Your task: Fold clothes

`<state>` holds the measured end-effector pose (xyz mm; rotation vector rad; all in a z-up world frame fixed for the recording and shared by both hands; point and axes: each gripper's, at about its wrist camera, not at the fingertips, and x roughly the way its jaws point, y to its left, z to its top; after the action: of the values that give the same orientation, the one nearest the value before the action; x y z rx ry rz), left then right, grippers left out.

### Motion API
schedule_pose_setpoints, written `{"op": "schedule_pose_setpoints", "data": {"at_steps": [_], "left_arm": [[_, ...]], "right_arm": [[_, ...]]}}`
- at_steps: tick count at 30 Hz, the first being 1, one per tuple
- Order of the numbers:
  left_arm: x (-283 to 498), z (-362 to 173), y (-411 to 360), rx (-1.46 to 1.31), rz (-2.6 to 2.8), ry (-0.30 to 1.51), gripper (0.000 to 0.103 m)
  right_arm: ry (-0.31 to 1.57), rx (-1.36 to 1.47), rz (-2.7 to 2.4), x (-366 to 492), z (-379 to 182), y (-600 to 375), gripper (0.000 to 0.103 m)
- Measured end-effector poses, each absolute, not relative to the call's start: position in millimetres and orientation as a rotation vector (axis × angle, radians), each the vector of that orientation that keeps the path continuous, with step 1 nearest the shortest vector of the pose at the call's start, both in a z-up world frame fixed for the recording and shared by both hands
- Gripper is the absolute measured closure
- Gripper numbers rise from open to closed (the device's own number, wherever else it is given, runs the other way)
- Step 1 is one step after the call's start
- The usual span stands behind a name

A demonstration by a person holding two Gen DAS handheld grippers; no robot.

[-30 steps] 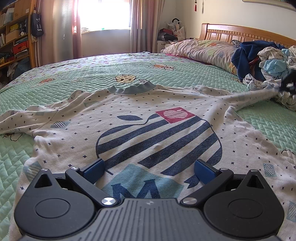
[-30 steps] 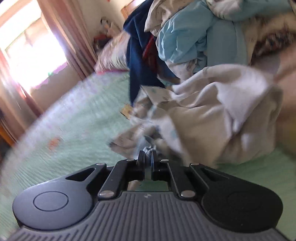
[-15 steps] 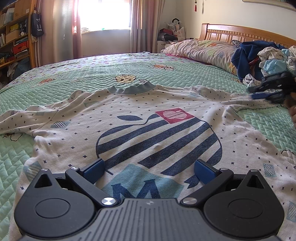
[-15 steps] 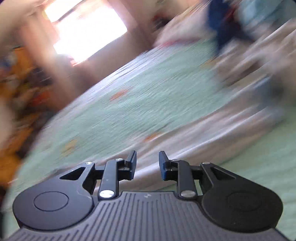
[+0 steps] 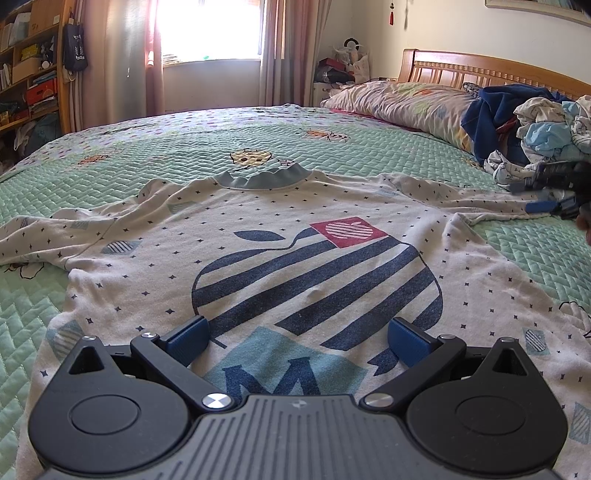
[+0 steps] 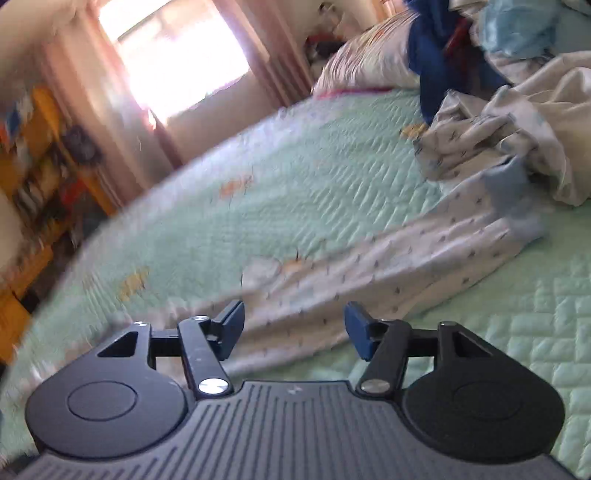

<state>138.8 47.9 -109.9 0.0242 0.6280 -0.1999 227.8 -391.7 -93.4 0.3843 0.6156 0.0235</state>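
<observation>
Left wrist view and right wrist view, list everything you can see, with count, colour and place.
Shirt: one, white with striped navy apple print, spread flat on the bed.
Sleeve: one, white, stretched out toward the clothes pile.
Bedspread: one, green quilted, under the shirt.
Clothes pile: one heap, navy, light blue and white, by the headboard.
Pillow: one, floral, at the head of the bed.
Headboard: one, wooden.
Window: one, bright, curtained.
Bookshelf: one, wooden, far left.
Left gripper: fingers open over the shirt hem.
Right gripper: fingers just opening, open, above the sleeve.
</observation>
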Motion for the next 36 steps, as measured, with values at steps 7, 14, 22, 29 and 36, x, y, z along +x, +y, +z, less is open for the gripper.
{"op": "schedule_pose_setpoints", "data": {"at_steps": [7,14,22,29,36], "left_arm": [[139,-110,47,0.031,-0.198,0.629,0.0],[139,-110,44,0.05,-0.189,0.635,0.0],[121,-104,52,0.075,-0.18,0.67,0.0],[92,-96,71,0.047,-0.131,0.683,0.001],[29,-96,104,0.042,-0.077,0.751,0.001]], "right_arm": [[0.518,0.558,-0.021,182,-81,-433,0.041],[0.611,0.546,0.225,207,-91,-358,0.041],[0.642,0.515,-0.122,227,-95,-398,0.046],[0.627,0.441,0.251,175,-61,-301,0.04],[0.852,0.323,0.415,93,-87,-188,0.039]]}}
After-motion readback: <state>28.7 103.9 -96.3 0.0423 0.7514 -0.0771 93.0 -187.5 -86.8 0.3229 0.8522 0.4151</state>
